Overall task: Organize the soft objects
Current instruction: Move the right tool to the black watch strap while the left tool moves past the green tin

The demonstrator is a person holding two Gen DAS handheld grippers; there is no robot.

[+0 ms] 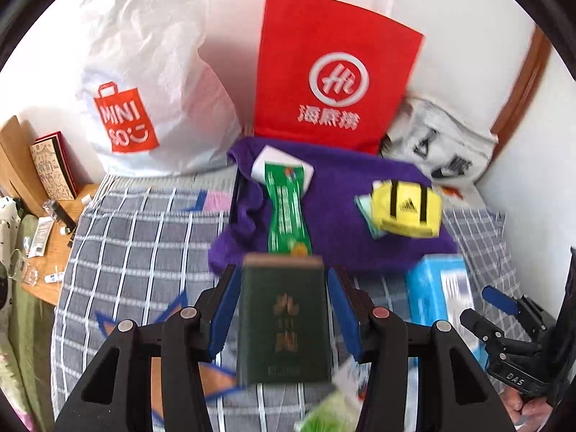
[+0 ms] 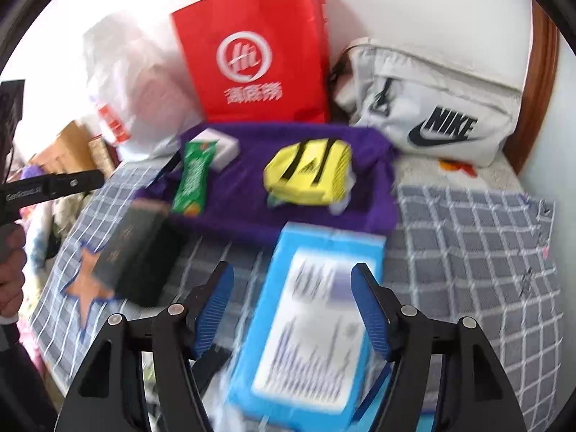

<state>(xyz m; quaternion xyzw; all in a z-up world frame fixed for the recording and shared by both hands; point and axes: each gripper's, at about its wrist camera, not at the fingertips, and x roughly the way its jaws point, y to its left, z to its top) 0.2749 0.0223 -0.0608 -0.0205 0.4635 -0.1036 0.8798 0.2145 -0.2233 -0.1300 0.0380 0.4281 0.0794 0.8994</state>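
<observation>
A purple towel (image 1: pixel 345 216) (image 2: pixel 252 194) lies spread on the checked bed. On it lie a green wrapper (image 1: pixel 286 212) (image 2: pixel 192 180), a white pack (image 1: pixel 280 165) (image 2: pixel 223 147) and a folded yellow Adidas item (image 1: pixel 406 208) (image 2: pixel 309 172). My left gripper (image 1: pixel 284 309) is open, its blue pads either side of a dark green box (image 1: pixel 284 320) (image 2: pixel 133 252) without gripping it. My right gripper (image 2: pixel 293 309) is open, straddling a light blue box (image 2: pixel 309 324) (image 1: pixel 439 288). The right gripper also shows at the left view's right edge (image 1: pixel 504 320).
A red paper bag (image 1: pixel 331 72) (image 2: pixel 252 50), a white Miniso plastic bag (image 1: pixel 144 79) and a white Nike bag (image 2: pixel 432 104) (image 1: pixel 442 144) stand against the wall. A cluttered wooden side table (image 1: pixel 61 223) is left of the bed. The checked sheet (image 2: pixel 468 244) extends right.
</observation>
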